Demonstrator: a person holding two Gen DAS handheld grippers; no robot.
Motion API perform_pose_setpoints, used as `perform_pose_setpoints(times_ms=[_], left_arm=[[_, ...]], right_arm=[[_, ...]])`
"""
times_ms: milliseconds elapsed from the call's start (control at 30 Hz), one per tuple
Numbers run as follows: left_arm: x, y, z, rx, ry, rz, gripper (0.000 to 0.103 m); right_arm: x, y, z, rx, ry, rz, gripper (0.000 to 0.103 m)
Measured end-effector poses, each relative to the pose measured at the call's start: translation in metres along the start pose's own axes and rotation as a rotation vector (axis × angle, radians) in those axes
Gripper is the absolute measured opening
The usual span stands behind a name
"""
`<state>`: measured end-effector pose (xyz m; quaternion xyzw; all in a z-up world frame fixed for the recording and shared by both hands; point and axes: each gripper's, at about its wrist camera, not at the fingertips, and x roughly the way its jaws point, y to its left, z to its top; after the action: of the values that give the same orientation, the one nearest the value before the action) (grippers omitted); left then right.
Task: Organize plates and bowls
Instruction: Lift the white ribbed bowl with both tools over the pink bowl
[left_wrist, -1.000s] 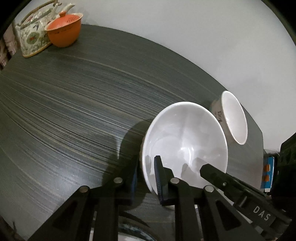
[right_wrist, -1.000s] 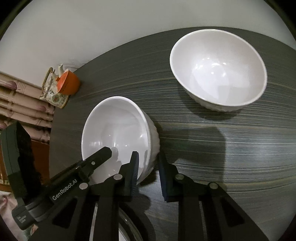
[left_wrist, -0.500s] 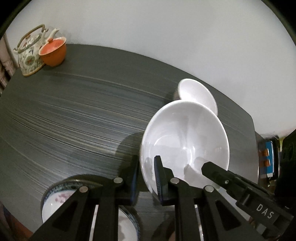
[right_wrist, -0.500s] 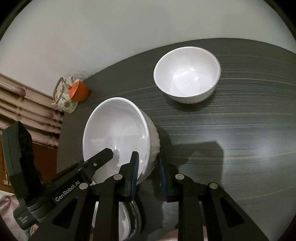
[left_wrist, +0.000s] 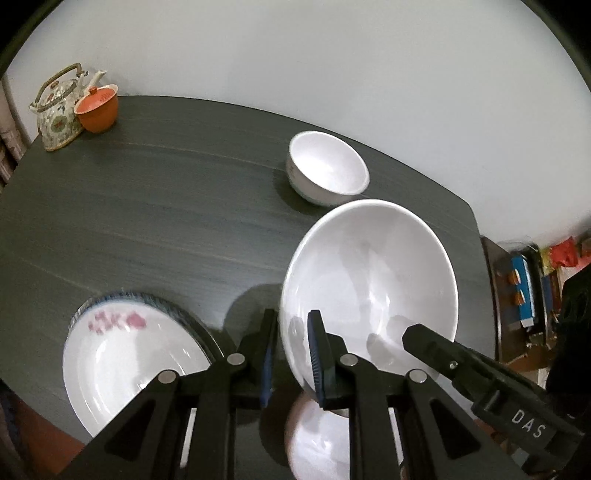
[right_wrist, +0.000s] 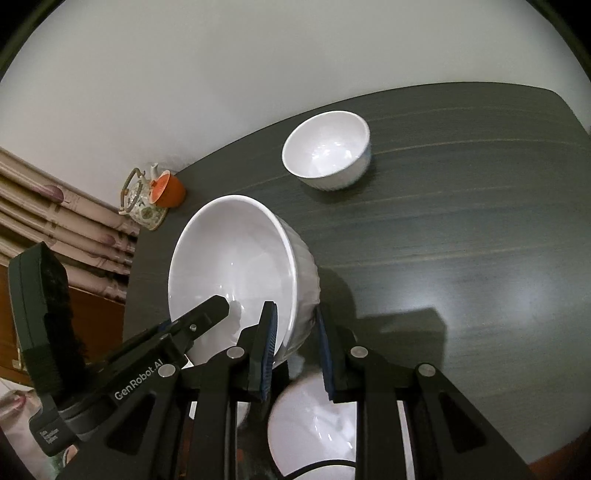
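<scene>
Large white bowl (left_wrist: 369, 288): glazed, rigid, likely slippery and breakable; rim pinched on opposite sides by left gripper (left_wrist: 291, 354) and right gripper (right_wrist: 295, 343), best carried level.

At the bottom centre, the right tool (right_wrist: 293, 345) clamps the ribbed rim of a large white ceramic bowl (right_wrist: 236, 269), held tilted above the dark wood-grain desk (right_wrist: 461, 229). The left tool (right_wrist: 207, 314) reaches into the bowl from the lower left. A smaller white bowl (right_wrist: 327, 153) stands toward the upper centre.
</scene>
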<state>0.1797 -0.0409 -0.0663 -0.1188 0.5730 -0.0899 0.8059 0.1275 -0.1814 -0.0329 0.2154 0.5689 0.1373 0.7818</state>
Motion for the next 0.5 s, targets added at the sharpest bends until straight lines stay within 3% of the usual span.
perform_pose_setpoints(times_ms=[500], left_arm=[[0.000, -0.030, -0.073, 0.047, 0.091, -0.010, 0.017]], right_arm=[[-0.037, -0.037, -0.075, 0.064, 0.005, -0.042, 0.021]])
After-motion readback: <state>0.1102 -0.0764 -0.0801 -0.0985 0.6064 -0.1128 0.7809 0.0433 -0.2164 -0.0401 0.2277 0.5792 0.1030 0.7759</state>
